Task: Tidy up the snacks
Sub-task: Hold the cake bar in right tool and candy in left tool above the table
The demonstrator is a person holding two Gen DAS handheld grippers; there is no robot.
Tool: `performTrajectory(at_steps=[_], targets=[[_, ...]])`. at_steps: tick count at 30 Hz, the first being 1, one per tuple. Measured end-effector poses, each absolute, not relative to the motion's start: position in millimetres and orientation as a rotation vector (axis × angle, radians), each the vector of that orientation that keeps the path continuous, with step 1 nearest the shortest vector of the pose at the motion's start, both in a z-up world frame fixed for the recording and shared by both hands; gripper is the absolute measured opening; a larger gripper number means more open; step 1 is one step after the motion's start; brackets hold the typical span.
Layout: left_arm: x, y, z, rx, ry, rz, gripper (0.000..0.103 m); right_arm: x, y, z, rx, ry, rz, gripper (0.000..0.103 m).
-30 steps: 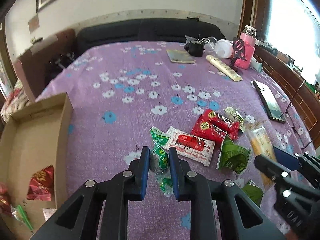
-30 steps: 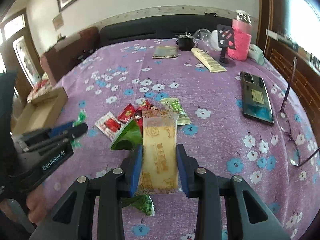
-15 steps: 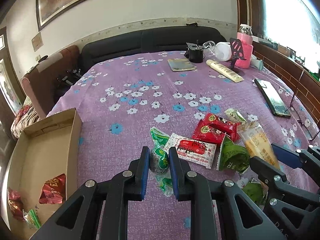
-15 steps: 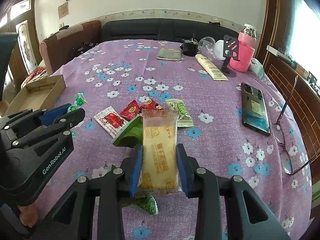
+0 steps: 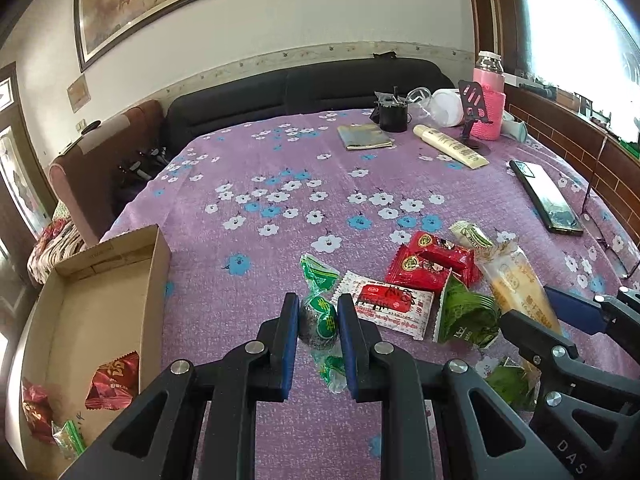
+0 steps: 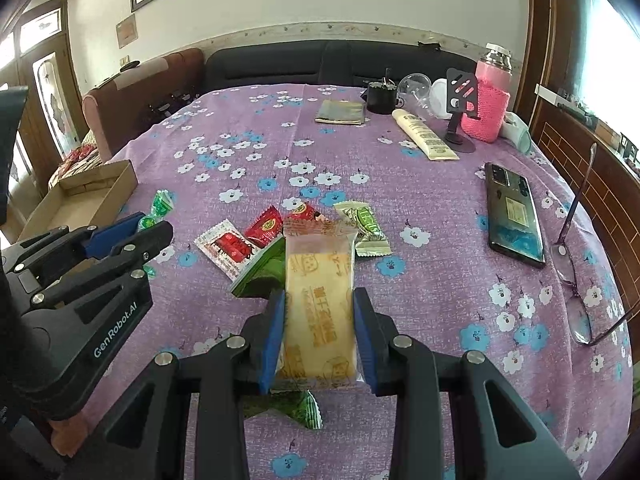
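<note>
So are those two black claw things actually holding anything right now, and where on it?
Yes, both. The left gripper pinches a green wrapped candy across its round middle. The right gripper clamps a yellow snack bar by its long sides, near the lower half.

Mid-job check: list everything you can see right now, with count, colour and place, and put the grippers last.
green twist candy: 1, green, in left gripper
yellow biscuit pack: 1, yellow, in right gripper
red packets: 2, red, centre of pile
white-red sachet: 1, beside candy
green packets: at least 2, near edge
pale green packet: 1, behind pile
cardboard box: 1, brown, left edge, snacks inside
phone: 1, dark, right
glasses: 1, far right
tube: 1, cream, back
pink bottle: 1, back right
tablecloth: purple, flowered
left gripper: shut
right gripper: shut
</note>
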State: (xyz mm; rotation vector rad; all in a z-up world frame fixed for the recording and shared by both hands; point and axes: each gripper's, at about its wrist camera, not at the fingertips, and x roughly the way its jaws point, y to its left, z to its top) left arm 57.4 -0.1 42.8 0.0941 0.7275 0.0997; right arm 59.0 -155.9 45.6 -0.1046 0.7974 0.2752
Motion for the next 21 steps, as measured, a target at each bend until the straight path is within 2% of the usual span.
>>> performTrajectory(at_steps=[21], targets=[[56.2,1.2,45.0,0.089,0.721,0.110,0.020,57.5,-156.7,48.7,-0.092,0.790,0.277,0.032]])
